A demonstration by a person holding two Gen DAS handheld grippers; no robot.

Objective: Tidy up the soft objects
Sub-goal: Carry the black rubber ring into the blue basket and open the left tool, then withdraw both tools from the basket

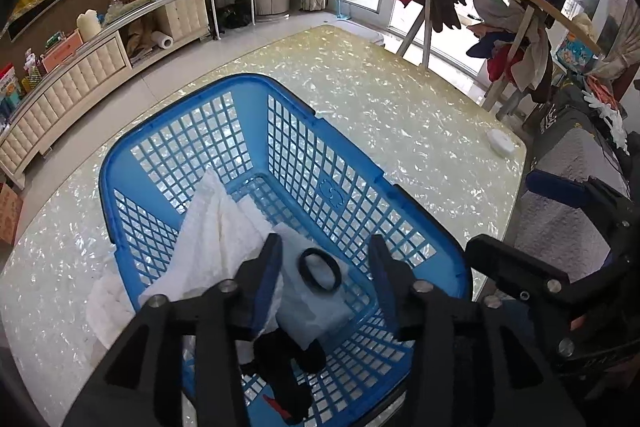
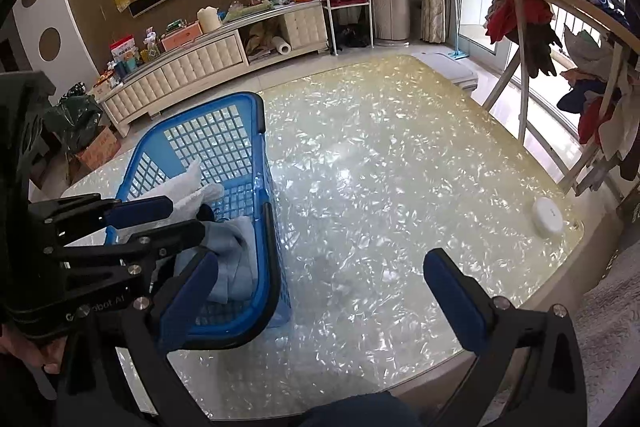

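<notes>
over the blue basket [image 1: 280, 99] my left claw [image 1: 324, 259] hangs spread, pinching nothing; the black hair tie [image 1: 320, 270] lies on limp pale cloth [image 1: 304, 299] inside. light, floppy: pinch a fold. right claw [image 2: 320, 287] spread over bare tabletop [image 2: 380, 167].

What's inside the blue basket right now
In the blue basket lie a white towel, a pale blue cloth with a black hair tie on it, and something black. The left gripper hides what's below it.
</notes>
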